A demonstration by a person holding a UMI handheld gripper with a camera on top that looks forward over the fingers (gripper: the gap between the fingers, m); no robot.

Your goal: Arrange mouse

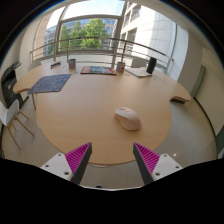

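While the gripper (112, 160) hangs over the near edge of the wooden table (80, 110), its two pink pads (78, 157) stay wide apart and hold nothing. The mouse (127, 118) lies on the table just ahead of the fingers, apart from them. Far across sit a dark mat (50, 83) and small things too tiny to make out. A chair (12, 112) is partly cut off beside the table.

This looks like an office meeting room. A big wooden table (95, 105) fills it, with chairs (12, 100) pulled up at the side. A laptop (143, 69) sits at the far end. Big windows (88, 32) show trees outside.
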